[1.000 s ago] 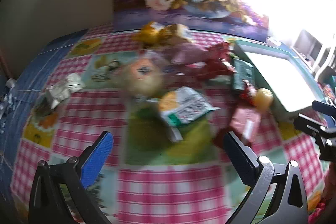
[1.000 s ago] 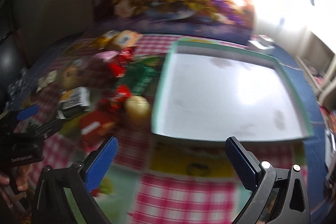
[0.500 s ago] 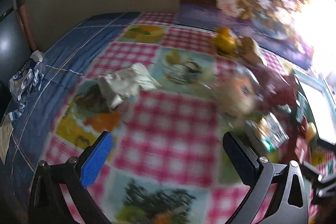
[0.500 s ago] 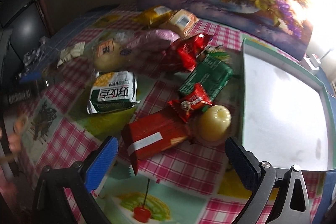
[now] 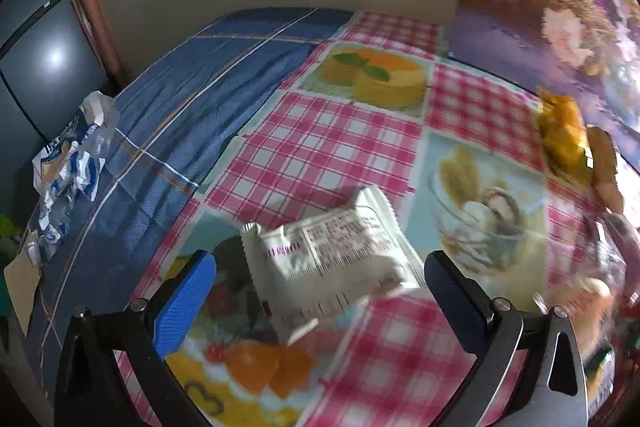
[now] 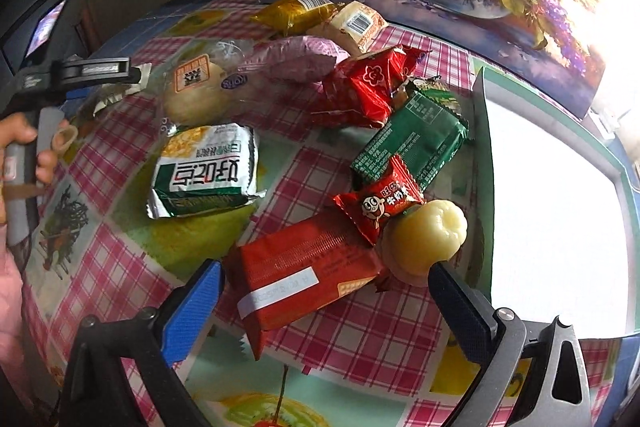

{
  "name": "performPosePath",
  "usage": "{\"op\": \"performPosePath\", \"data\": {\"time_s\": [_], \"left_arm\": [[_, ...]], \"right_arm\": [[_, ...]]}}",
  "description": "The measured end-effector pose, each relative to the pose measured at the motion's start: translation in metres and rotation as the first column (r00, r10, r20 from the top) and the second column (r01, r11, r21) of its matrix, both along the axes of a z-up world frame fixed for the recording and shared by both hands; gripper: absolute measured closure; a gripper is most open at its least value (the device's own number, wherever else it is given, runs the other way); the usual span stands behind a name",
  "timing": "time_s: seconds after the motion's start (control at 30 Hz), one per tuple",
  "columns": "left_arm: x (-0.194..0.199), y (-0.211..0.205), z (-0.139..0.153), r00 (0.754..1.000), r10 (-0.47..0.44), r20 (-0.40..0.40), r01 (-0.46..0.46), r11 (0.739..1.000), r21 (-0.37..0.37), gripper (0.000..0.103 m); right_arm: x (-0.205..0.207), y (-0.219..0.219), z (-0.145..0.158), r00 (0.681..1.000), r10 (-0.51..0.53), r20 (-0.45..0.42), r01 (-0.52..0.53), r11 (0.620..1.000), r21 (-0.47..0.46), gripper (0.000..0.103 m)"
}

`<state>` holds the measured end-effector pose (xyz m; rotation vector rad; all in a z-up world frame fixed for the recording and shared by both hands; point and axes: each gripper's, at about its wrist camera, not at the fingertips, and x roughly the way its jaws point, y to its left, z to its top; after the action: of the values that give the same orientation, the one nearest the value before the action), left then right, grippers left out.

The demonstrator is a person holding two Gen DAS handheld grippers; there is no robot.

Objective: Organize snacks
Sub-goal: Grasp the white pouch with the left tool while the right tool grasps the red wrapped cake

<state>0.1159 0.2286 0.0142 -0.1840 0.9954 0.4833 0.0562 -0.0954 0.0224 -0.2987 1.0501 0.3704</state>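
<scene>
While the left tool (image 5: 320,291) hangs wide open, the white packet (image 5: 328,259) lies right between its fingers, long side across; the right tool (image 6: 324,307) gapes too.

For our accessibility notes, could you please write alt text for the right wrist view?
The open right gripper hovers over a red snack packet on a checked tablecloth, beside a yellow jelly cup. More wrapped snacks lie beyond, with an empty white tray to the right and the left gripper at far left.
</scene>
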Motion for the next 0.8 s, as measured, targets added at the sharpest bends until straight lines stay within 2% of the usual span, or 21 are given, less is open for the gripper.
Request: {"op": "performPosePath", "data": {"time_s": [0.13, 0.2, 0.23, 0.3, 0.37, 0.47, 0.5, 0.57, 0.8], "left_arm": [[0.003, 0.005, -0.007, 1.0, 0.023, -0.004, -0.023, 1.0, -0.015, 0.002], [0.002, 0.005, -0.007, 1.0, 0.024, 0.005, -0.024, 1.0, -0.016, 0.01], [0.001, 0.006, -0.006, 1.0, 0.022, 0.013, -0.022, 0.999, -0.027, 0.018], [0.0, 0.005, -0.004, 0.999, 0.028, 0.02, -0.028, 0.999, -0.028, 0.021], [0.0, 0.005, -0.002, 0.999, 0.022, 0.035, -0.021, 1.0, -0.022, 0.032], [-0.002, 0.002, 0.003, 0.999, 0.018, 0.045, -0.018, 1.0, -0.002, 0.039], [-0.003, 0.003, 0.004, 0.999, 0.02, 0.048, -0.02, 1.0, -0.003, 0.04], [-0.009, 0.001, 0.008, 0.998, 0.018, 0.053, -0.018, 1.0, -0.011, 0.041], [-0.031, -0.016, 0.011, 0.997, -0.037, 0.064, 0.04, 0.998, -0.039, 0.043]], "right_arm": [[0.002, -0.002, -0.003, 1.0, -0.006, -0.009, 0.006, 1.0, 0.006, 0.0], [0.001, -0.002, -0.003, 1.0, -0.005, -0.006, 0.005, 1.0, 0.006, 0.0], [0.001, -0.002, -0.003, 1.0, -0.004, -0.005, 0.005, 1.0, 0.007, 0.0], [0.001, -0.002, -0.003, 1.0, -0.003, -0.005, 0.003, 1.0, 0.01, 0.003], [0.0, -0.002, -0.003, 1.0, 0.0, -0.002, 0.0, 1.0, 0.013, 0.005], [-0.002, -0.001, -0.002, 1.0, 0.007, 0.004, -0.007, 1.0, 0.018, 0.013], [-0.002, -0.001, -0.002, 1.0, 0.011, 0.003, -0.011, 1.0, 0.022, 0.019], [-0.003, -0.001, -0.001, 1.0, 0.017, 0.0, -0.017, 0.999, 0.034, 0.025], [-0.003, -0.004, -0.001, 1.0, 0.011, -0.001, -0.011, 0.999, 0.051, 0.029]]}}
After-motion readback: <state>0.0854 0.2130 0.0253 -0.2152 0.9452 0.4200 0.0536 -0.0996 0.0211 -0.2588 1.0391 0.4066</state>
